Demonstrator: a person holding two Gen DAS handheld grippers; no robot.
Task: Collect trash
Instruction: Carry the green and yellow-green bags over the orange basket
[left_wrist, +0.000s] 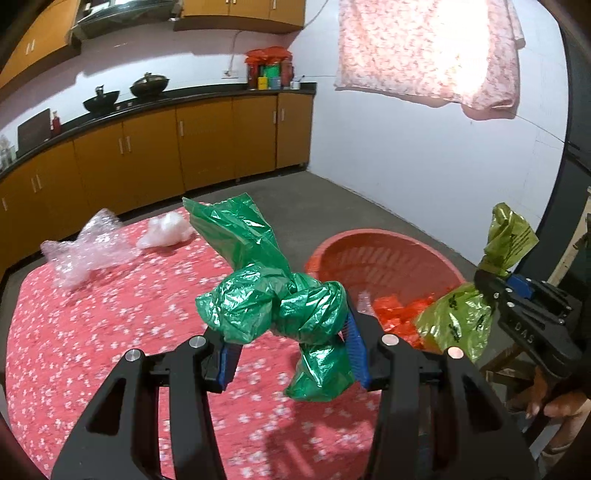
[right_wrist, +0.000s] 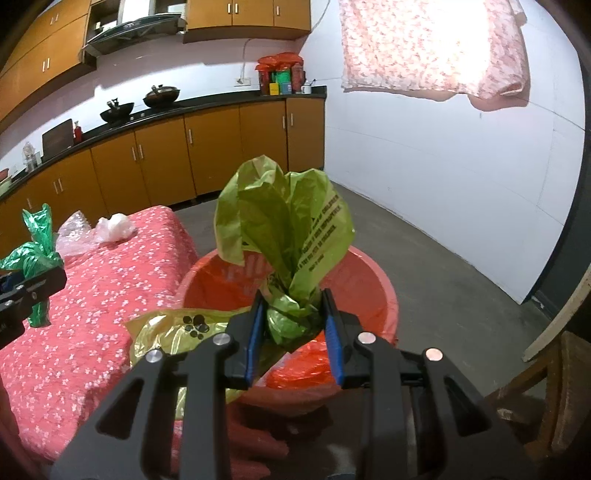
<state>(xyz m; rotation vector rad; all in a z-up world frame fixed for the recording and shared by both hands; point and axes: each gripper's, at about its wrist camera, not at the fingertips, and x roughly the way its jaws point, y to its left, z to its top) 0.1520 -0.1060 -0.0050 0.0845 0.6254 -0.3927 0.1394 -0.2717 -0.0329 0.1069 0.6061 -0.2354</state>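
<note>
My left gripper is shut on a knotted dark green plastic bag, held above the red flowered tablecloth. My right gripper is shut on the knot of an olive green plastic bag, held over the red plastic basin. That basin holds red plastic and a yellow-green bag at its near rim. The right gripper with its olive bag shows at the right of the left wrist view. The left gripper with the dark green bag shows at the left of the right wrist view.
Clear bubble wrap and a white crumpled bag lie at the table's far edge. Orange kitchen cabinets run along the back. A pink cloth hangs on the white wall. A wooden chair stands at the right. A hand holds the right gripper.
</note>
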